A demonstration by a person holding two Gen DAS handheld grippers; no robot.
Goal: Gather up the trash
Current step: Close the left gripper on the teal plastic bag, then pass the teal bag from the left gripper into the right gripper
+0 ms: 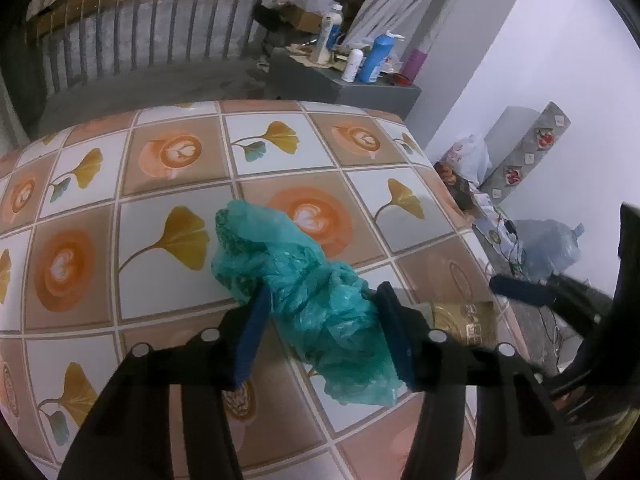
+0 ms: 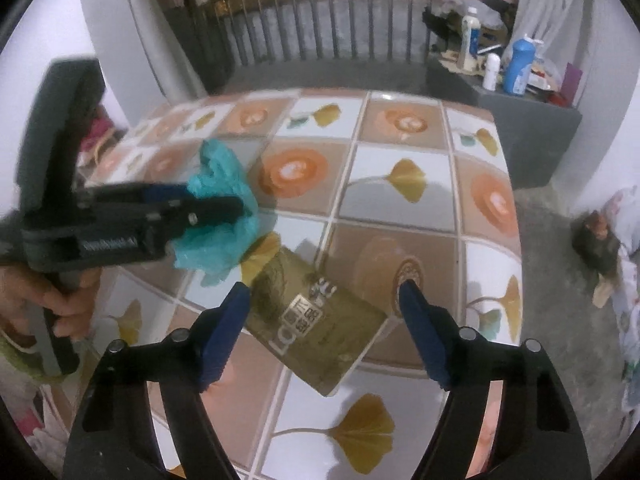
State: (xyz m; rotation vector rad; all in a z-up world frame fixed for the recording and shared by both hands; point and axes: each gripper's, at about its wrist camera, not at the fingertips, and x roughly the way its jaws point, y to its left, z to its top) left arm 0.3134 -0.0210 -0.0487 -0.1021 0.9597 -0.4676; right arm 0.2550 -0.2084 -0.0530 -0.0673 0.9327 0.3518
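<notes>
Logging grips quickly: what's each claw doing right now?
Left claw: closed on the green bag.
Right claw: open, straddling the gold packet, not gripping it.

On the tiled table (image 2: 420, 216) lay two pieces of trash: one crumpled teal plastic bag (image 1: 308, 288) and one flat gold packet (image 2: 320, 320). Two grippers worked over them, the left gripper (image 1: 320, 320) and the right gripper (image 2: 324, 328), each with two blue-padded fingers. One hand (image 2: 48, 300) showed, gripping the left tool's handle. On the grey side table (image 2: 532, 120) behind stood three bottles: one tall white bottle (image 2: 469, 38), one small white bottle (image 2: 491, 72) and one blue bottle (image 2: 518, 66). One big clear water jug (image 1: 552, 248) sat on the floor.
</notes>
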